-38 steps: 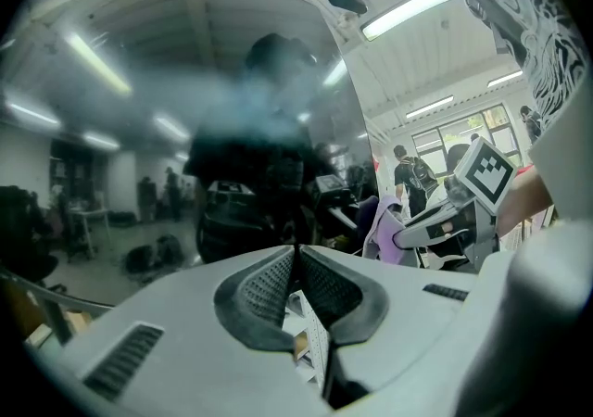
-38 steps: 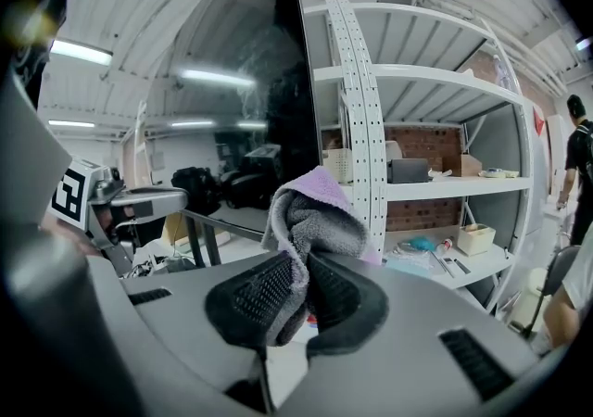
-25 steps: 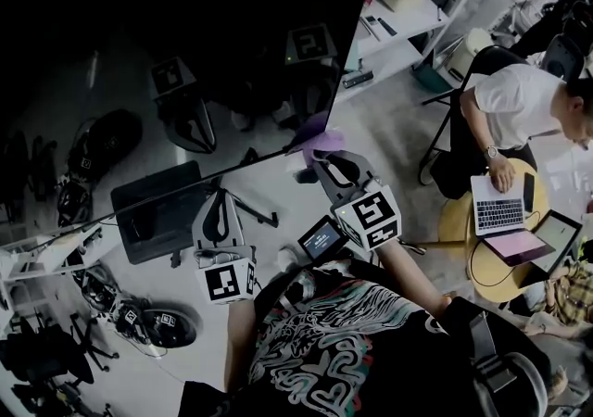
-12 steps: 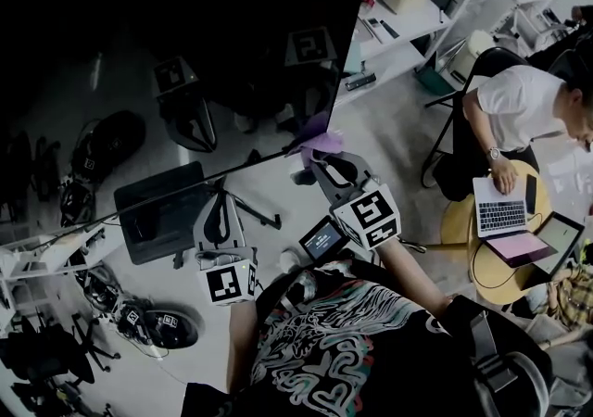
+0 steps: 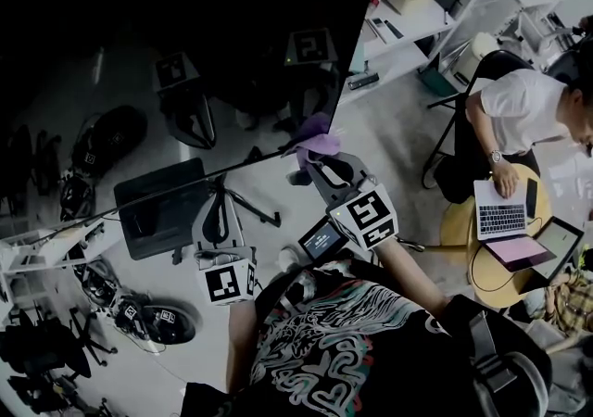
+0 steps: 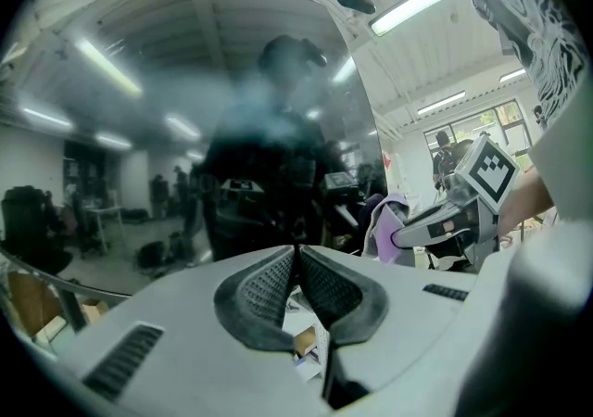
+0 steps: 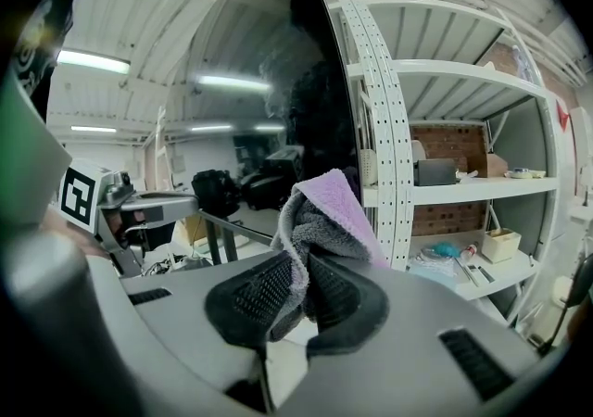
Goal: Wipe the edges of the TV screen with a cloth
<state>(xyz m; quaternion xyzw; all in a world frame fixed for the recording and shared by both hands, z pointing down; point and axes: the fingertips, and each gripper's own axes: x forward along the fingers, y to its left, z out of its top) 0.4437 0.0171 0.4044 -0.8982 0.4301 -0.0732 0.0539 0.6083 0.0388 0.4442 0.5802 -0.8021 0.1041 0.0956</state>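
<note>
The dark TV screen [image 5: 167,44] fills the upper left of the head view and mirrors the room. Its lower right corner sits by the purple-and-grey cloth [image 5: 318,142]. My right gripper [image 5: 324,165] is shut on the cloth and holds it against the screen's bottom edge near that corner. In the right gripper view the cloth [image 7: 320,216] bunches up between the jaws beside the screen's right edge [image 7: 343,100]. My left gripper [image 5: 218,216] hangs below the screen's bottom edge, shut with nothing between its jaws. The left gripper view shows the screen [image 6: 213,128] ahead and the cloth [image 6: 382,228] at the right.
White shelving [image 5: 417,7] with small items stands right of the TV. A seated person [image 5: 519,109] works at a round table [image 5: 463,239] with laptops at the far right. Black equipment [image 5: 139,313] lies on the floor at lower left.
The right gripper and cloth have crept slightly up and right along the screen's lower edge toward the corner. The left gripper has barely moved.
</note>
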